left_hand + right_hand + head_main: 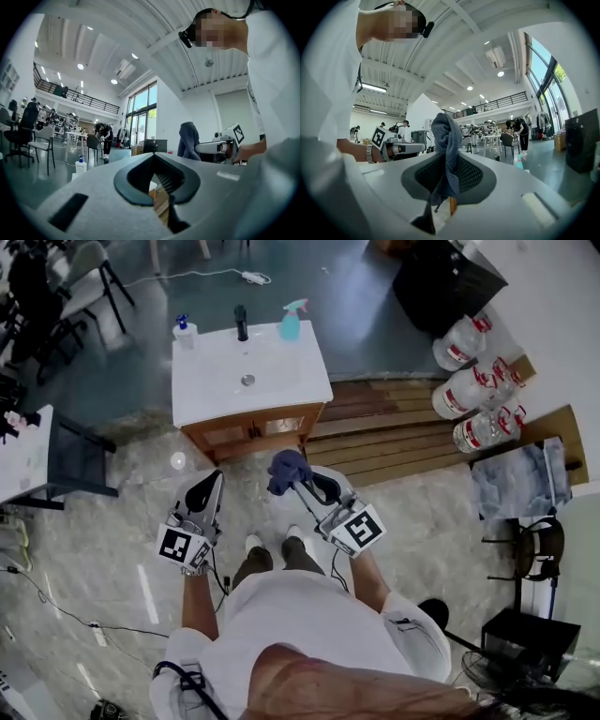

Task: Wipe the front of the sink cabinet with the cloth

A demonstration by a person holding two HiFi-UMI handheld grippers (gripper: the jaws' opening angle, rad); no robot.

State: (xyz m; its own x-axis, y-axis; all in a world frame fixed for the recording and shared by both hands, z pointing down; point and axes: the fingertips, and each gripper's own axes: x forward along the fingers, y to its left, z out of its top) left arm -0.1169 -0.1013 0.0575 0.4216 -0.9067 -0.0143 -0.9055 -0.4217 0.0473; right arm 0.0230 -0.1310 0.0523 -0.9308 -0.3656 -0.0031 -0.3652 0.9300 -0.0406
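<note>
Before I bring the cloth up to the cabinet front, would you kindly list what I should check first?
1. Blue-grey fabric cloth gripped by the right tongs: ok, it is clamped between the jaws and bunches up beyond them.
2. Left tongs free: ok, shut with nothing between the jaws.
3. Cloth against the brown wooden cabinet front: not ok, it is held apart from it, nearer the person.
4. Way from cloth to cabinet front: ok, the head view shows nothing between them.
5. Where the front is dirty: cannot tell, too small to make out.
</note>
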